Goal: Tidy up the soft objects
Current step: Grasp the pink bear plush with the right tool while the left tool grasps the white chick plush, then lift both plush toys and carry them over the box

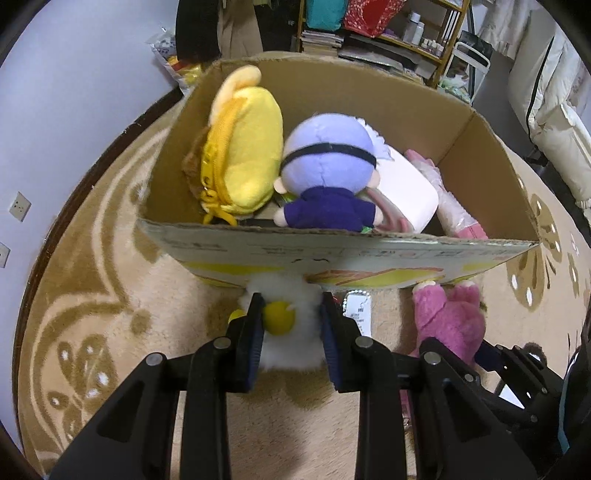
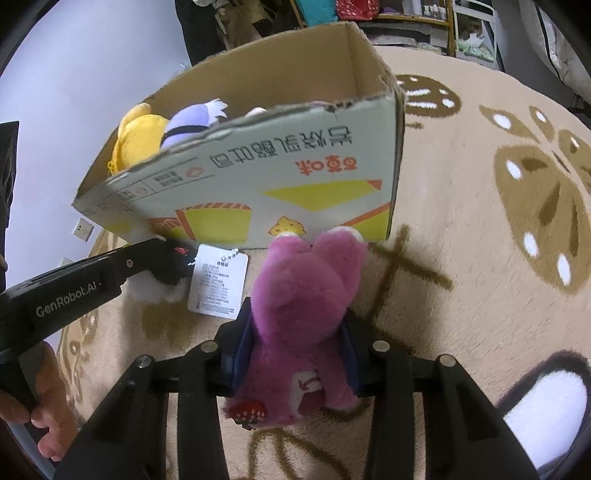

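My left gripper (image 1: 291,306) is shut on a white fluffy plush with a yellow spot (image 1: 286,325), held low over the carpet just in front of the open cardboard box (image 1: 332,254). Its paper tag (image 1: 357,310) hangs beside it. My right gripper (image 2: 295,325) is shut on a pink plush bear (image 2: 310,295), also just before the box (image 2: 258,177). The box holds a yellow plush (image 1: 240,147), a lilac-headed doll in a dark blue top (image 1: 328,166), a white soft block (image 1: 406,188) and a wrapped pink toy (image 1: 454,206).
A beige patterned carpet (image 1: 92,295) covers the floor. A white wall (image 1: 74,92) stands at the left. Shelves with books and bottles (image 1: 388,33) stand behind the box. White bedding (image 1: 554,129) lies at the far right. A white slipper (image 2: 543,406) lies near the right gripper.
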Motion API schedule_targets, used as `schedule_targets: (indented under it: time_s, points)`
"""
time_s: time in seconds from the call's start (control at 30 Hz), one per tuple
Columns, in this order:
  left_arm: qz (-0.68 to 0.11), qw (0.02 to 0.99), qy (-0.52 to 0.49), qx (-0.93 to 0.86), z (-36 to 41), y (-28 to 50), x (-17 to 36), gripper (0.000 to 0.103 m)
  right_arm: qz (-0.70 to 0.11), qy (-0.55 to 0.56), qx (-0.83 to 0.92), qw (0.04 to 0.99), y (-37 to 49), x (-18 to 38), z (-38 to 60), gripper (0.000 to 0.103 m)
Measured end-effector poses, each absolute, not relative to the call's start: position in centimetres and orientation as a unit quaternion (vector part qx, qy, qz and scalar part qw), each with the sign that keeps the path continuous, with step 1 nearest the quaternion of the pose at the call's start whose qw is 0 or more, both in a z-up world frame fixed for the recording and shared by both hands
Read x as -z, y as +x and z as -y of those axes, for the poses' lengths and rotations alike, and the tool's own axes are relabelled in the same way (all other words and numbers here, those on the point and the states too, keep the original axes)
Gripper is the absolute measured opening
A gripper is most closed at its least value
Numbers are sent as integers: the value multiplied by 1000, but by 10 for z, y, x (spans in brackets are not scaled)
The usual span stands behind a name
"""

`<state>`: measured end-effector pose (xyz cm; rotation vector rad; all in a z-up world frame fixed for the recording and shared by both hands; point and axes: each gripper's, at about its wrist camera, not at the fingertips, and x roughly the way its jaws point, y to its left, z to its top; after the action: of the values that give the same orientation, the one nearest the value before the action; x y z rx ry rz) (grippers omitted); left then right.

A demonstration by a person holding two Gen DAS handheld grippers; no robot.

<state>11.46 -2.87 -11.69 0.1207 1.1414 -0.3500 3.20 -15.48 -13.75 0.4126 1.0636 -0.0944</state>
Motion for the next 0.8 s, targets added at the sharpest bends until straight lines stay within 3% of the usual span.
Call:
schedule_targets:
  time_s: [0.8]
  points:
    - [-476,865,70,140,8,93,63,27,-440,199,33,875,15,95,155,43]
